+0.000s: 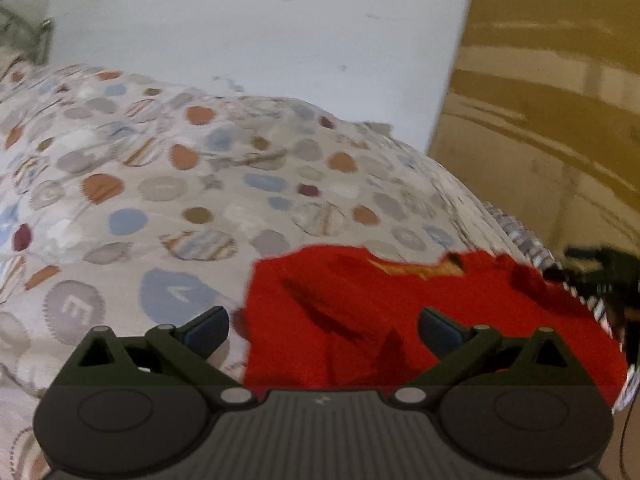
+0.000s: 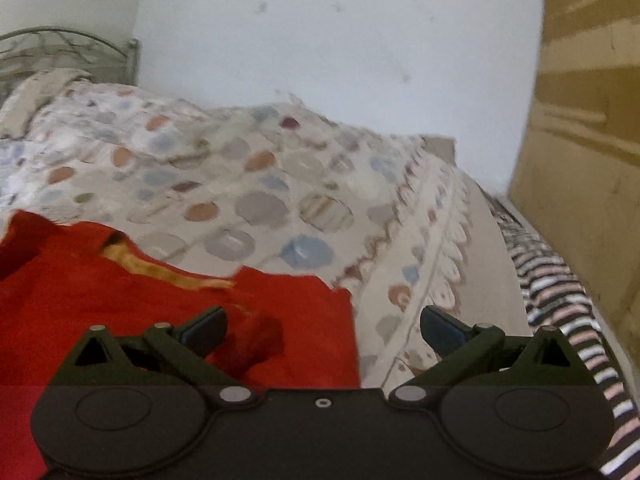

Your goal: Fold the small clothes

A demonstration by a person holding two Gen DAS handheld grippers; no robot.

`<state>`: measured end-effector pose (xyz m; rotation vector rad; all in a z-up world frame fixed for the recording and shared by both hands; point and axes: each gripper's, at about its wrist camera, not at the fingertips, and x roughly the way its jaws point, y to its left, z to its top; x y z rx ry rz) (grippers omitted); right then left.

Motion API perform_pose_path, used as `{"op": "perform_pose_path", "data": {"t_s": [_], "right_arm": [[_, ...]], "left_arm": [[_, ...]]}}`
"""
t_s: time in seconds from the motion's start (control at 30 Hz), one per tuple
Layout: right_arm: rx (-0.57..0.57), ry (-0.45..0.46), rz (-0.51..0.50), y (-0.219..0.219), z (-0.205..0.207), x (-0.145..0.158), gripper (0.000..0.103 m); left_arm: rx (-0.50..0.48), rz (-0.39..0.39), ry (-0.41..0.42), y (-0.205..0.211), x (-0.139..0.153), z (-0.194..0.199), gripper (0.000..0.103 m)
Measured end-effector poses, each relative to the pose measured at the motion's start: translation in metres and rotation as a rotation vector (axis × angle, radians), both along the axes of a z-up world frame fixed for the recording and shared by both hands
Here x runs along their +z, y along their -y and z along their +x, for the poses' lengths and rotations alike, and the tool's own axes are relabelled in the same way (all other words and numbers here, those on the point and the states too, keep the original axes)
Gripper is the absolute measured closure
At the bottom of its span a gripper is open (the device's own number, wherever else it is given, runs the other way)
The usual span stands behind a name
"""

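1. The bed (image 1: 120, 208), under a spotted quilt (image 2: 280, 184), carries everything; a white wall (image 1: 260, 40) stands behind it and a brown cardboard panel (image 2: 580, 120) at its far end.
2. The red garment (image 1: 360, 320) lies flat on the quilt near the bed's front edge, a yellow-lined neck opening (image 2: 160, 272) facing the wall.
3. The left gripper (image 1: 323, 330) hangs over the garment's left edge, jaws spread fully, nothing between them.
4. The right gripper (image 2: 323, 330) is above the garment's right edge, likewise wide open and empty, one finger over red cloth, the other over quilt.
5. Risk, as I judge it: a low pinch could catch quilt along with the cloth, dragging the bedding and spoiling the fold; uneven grips would skew the crease.
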<state>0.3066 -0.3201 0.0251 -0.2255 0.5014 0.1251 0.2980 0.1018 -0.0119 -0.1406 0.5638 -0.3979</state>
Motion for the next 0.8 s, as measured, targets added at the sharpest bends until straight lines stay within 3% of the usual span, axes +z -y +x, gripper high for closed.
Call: {"op": "perform_pose_path", "data": {"t_s": [0.1, 0.17, 0.27, 0.37, 0.47, 0.67, 0.8], "right_arm": [[0.07, -0.038, -0.043, -0.007, -0.003, -0.004, 0.0], [0.094, -0.089, -0.115, -0.013, 0.0, -0.014, 0.001], [0.007, -0.072, -0.223, -0.016, 0.006, -0.026, 0.001], [-0.166, -0.04, -0.2, 0.0, 0.016, -0.028, 0.001], [-0.231, -0.051, -0.1, 0.021, 0.025, -0.033, 0.001], [-0.247, -0.032, -0.072, 0.025, 0.024, -0.042, 0.001], [-0.23, 0.03, -0.045, 0.024, 0.01, -0.025, 0.001]], "left_arm": [[-0.035, 0.093, -0.008, 0.021, -0.01, 0.001, 0.0], [-0.009, 0.177, -0.007, 0.031, -0.016, 0.005, 0.001], [0.087, 0.244, -0.01, 0.028, -0.021, 0.015, 0.001], [0.143, 0.171, -0.058, 0.007, -0.023, 0.03, 0.0], [0.176, 0.106, -0.12, -0.013, -0.032, 0.047, 0.0], [0.182, 0.081, -0.145, -0.02, -0.04, 0.049, 0.0], [0.189, 0.001, -0.124, -0.027, -0.026, 0.039, 0.001]]}}
